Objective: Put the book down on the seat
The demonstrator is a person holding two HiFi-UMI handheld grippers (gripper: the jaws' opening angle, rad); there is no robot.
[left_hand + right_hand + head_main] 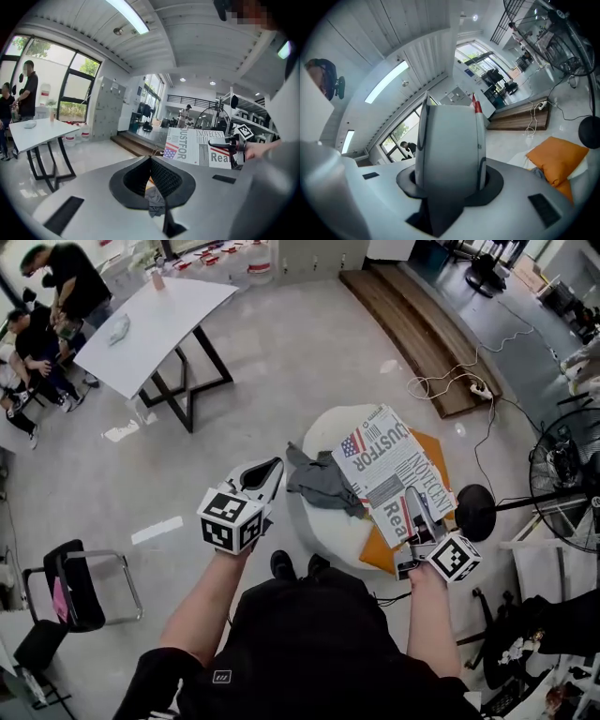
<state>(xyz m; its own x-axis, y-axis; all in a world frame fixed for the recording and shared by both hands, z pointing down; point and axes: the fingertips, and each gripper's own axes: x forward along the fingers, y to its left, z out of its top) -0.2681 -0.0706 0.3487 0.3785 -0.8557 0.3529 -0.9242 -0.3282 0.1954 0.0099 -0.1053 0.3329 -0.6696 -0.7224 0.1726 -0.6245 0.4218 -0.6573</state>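
Observation:
A book (389, 470) with a newspaper-style cover, showing a flag and large print, hangs tilted above a round white seat (323, 526). My right gripper (417, 498) is shut on its near edge. In the right gripper view the book (450, 140) stands edge-on between the jaws and hides most of what lies ahead. A grey cloth (323, 482) and an orange cushion (380, 557) lie on the seat. My left gripper (270, 470) hovers left of the seat, shut and holding nothing. The left gripper view shows the book (192, 146) held by the right gripper (225, 142).
A white table (155, 320) on black legs stands at the back left, with people (56, 287) beside it. A black chair (70, 596) is at the near left. A floor fan (562, 474), a wooden platform (422, 324) and a cable (478, 388) lie to the right.

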